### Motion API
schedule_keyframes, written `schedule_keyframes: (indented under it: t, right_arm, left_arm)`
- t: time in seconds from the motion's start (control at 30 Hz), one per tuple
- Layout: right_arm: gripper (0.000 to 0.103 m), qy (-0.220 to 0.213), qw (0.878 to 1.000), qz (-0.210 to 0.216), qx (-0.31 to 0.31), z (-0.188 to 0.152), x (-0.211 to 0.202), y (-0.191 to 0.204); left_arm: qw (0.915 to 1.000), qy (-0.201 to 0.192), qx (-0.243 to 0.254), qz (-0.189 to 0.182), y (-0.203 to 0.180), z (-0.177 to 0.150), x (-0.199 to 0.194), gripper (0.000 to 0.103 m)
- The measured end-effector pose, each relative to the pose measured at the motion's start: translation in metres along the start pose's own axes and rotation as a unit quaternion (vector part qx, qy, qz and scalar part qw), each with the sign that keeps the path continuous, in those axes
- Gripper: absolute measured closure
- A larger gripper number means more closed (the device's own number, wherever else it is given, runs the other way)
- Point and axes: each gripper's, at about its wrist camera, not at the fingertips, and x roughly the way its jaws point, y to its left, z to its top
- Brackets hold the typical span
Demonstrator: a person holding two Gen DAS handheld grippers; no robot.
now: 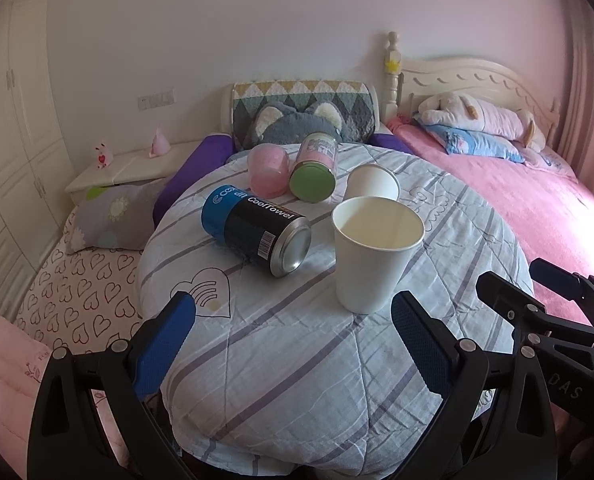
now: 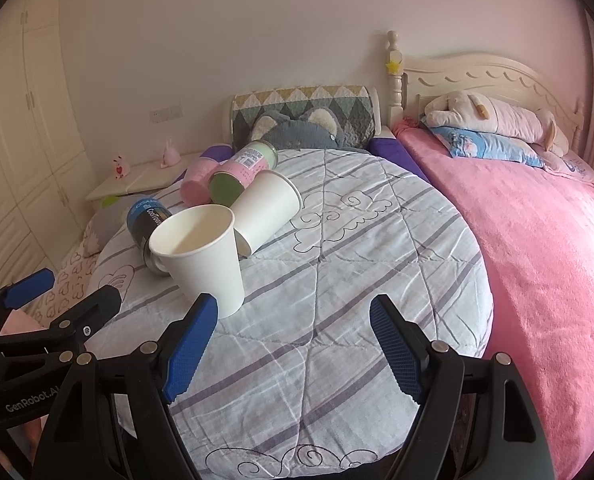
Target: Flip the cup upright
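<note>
Left gripper (image 1: 293, 322) wide open, empty; right gripper (image 2: 293, 330) wide open, empty, left pad just beside upright white paper cup (image 2: 199, 258) on striped quilt-covered round table (image 2: 337, 280). Second paper cup (image 2: 267, 210) on its side just behind, touching; CoolTowel can (image 1: 257, 236), green-lidded jar (image 1: 315, 168), pink cup (image 1: 267, 170) lie toppled farther left

Soft daylight, seemingly from right; pink cast, fisheye bending, dark corners.
</note>
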Motion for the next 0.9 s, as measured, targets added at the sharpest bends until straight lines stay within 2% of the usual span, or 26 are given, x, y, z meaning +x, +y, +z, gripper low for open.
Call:
schedule_keyframes:
  t: [0.23, 0.9]
  right_arm:
    - [0.023, -0.003, 1.000, -0.003, 0.000, -0.0001, 0.0005, -0.0029]
    - [0.023, -0.003, 1.000, -0.003, 0.005, -0.0016, -0.0014, -0.0079]
  left_arm:
    - [0.9999, -0.004, 0.007, 0.008, -0.0045, -0.0010, 0.0003, 0.003]
    - [0.9999, -0.010, 0.010, -0.004, -0.0077, -0.0007, 0.0009, 0.003]
